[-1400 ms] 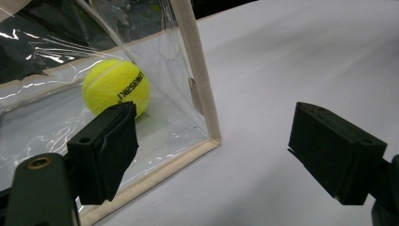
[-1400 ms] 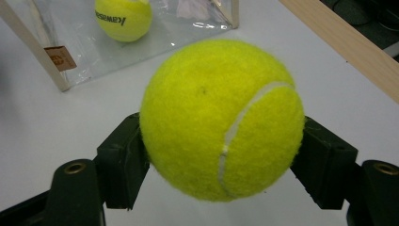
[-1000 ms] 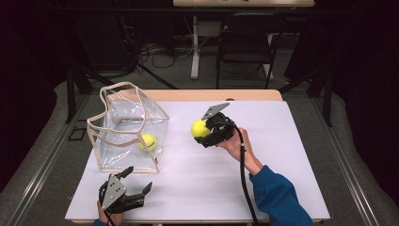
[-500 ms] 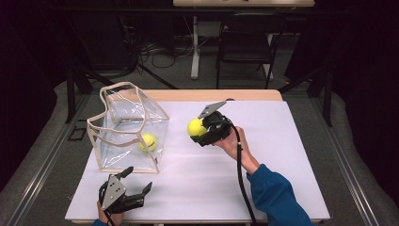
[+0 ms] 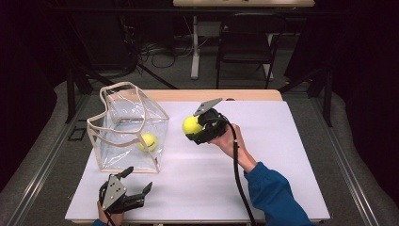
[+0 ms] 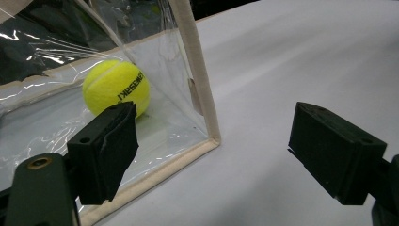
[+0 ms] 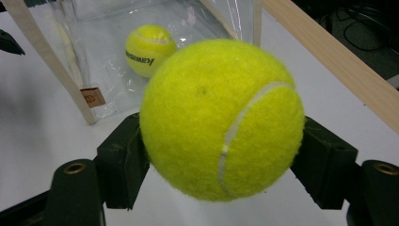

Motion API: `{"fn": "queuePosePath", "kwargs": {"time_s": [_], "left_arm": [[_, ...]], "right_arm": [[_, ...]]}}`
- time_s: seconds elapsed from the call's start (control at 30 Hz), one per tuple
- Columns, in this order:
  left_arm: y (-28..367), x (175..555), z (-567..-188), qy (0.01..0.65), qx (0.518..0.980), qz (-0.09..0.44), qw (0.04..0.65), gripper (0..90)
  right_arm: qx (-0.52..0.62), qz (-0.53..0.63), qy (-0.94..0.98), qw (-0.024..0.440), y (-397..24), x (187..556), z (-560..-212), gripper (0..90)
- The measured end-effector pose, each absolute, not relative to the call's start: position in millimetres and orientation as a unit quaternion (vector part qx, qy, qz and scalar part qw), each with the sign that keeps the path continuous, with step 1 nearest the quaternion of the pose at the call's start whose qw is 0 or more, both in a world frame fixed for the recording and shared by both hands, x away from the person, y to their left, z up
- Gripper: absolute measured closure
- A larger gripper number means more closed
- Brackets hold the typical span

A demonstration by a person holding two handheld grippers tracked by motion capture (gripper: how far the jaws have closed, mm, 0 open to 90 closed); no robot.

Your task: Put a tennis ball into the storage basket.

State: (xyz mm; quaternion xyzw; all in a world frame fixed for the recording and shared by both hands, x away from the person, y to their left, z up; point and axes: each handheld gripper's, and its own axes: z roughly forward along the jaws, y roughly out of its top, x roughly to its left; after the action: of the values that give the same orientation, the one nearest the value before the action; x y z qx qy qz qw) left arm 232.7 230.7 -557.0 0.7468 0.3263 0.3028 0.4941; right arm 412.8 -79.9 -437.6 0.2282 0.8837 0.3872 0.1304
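A clear plastic bag [image 5: 127, 127] with beige trim stands open on the white table [image 5: 282, 155] at the left. One yellow tennis ball [image 5: 147, 141] [image 6: 115, 87] [image 7: 149, 49] lies inside it near the front right corner. My right gripper [image 5: 192, 126] [image 7: 221, 155] hovers above the table just right of the bag, shut on a second tennis ball [image 5: 191, 125] [image 7: 221, 117]. My left gripper [image 5: 134, 183] [image 6: 211, 150] rests near the table's front edge, in front of the bag, open with nothing between its fingers.
A wooden strip [image 5: 211, 95] runs along the table's far edge. Beyond it stand a dark chair [image 5: 244, 47] and table legs with cables on the floor. The table's right half is bare white surface.
My right gripper has carried its ball a little leftward, toward the bag. The left gripper and the ball in the bag have not moved.
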Motion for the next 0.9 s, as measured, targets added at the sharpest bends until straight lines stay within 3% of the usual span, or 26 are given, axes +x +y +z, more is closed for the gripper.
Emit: {"fn": "queuePosePath", "kwargs": {"time_s": [0.9], "left_arm": [[230.9, 233.0, -557.3, 0.329, 0.746, 0.302, 0.494, 16.2]], "right_arm": [[0.227, 0.402, 0.878, 0.125, -72.5, 417.6, -429.2, 26.6]]}}
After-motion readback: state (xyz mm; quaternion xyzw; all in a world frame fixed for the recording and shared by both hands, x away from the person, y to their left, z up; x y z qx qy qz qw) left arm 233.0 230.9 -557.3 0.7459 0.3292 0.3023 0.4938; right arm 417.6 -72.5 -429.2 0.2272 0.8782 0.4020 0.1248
